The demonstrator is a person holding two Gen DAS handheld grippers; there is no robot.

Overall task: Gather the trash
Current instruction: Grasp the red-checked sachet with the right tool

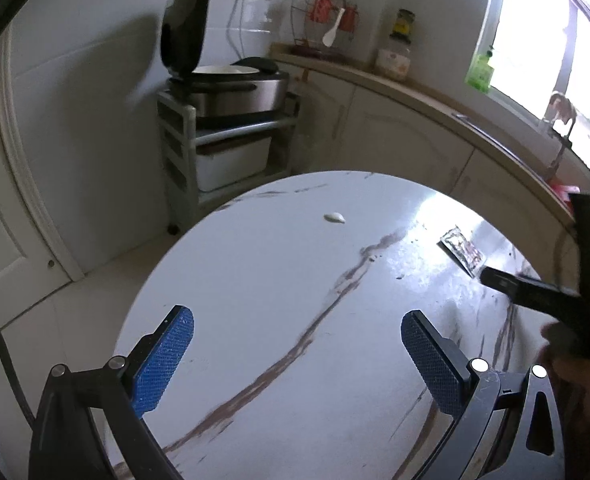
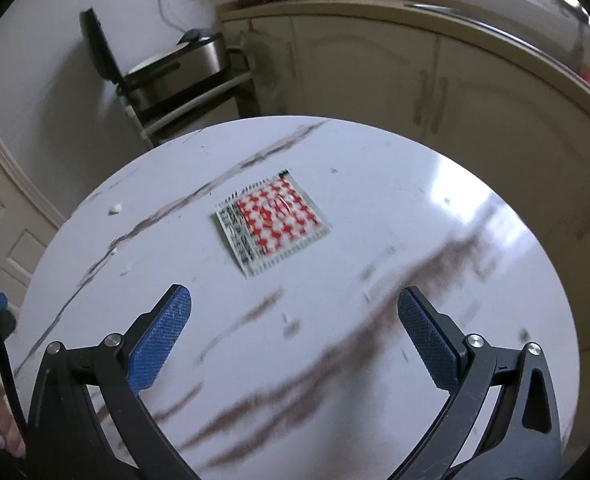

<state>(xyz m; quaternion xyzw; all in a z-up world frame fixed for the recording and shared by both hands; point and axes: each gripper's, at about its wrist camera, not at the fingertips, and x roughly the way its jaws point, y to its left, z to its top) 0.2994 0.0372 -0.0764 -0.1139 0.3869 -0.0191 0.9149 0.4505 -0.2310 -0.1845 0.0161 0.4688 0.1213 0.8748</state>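
We see a flat red-and-white checked sachet (image 2: 271, 222) with a black-printed edge lying near the middle of the round marbled counter (image 2: 415, 208). Our right gripper (image 2: 294, 336) hovers just before it, jaws spread wide, holding nothing. Our left gripper (image 1: 297, 360) is likewise agape and empty. A small white scrap (image 1: 334, 218) lies farther off; cabinets (image 2: 367, 60) stand behind.

Packet (image 2: 271, 222) print blurred — unreadable, white scrap (image 1: 334, 218) unidentifiable

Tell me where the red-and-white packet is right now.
The packet lies flat on the round marble table, ahead of the open right gripper; the left wrist view shows it far right.
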